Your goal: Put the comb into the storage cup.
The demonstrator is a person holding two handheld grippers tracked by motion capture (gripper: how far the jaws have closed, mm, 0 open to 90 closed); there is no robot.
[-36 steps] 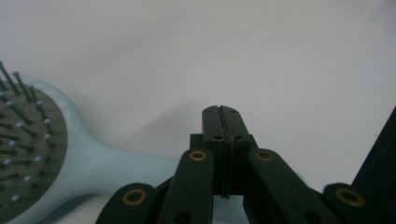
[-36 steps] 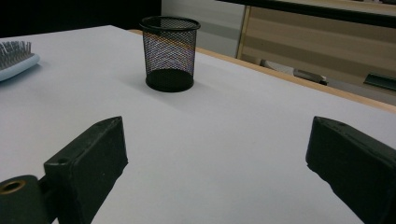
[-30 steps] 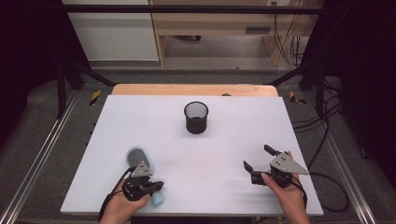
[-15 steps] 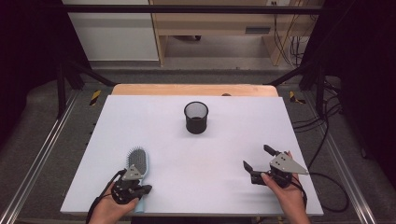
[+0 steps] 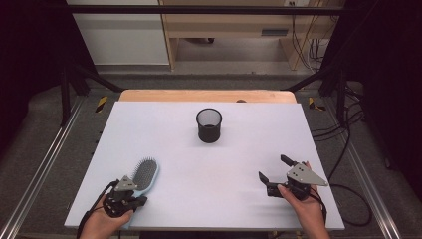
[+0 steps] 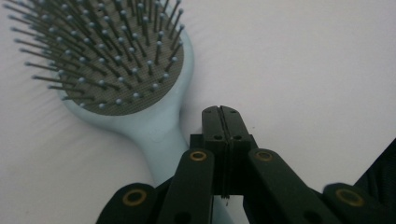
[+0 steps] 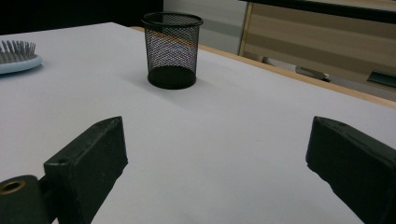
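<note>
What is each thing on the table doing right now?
hairbrush: lying flat, bristles up, not gripped.
mesh cup: upright, looks empty.
left gripper: jaws shut on nothing, beside the hairbrush handle.
right gripper: jaws wide open, holding nothing.

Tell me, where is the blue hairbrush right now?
In the high view the hairbrush lies bristles up at the near left of the white table, just ahead of the left gripper, well away from the black mesh cup.

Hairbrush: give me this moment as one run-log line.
hairbrush: flat on table, bristles up | left tool: shut, empty, beside handle | right tool: open, empty | mesh cup: upright, apart
</note>
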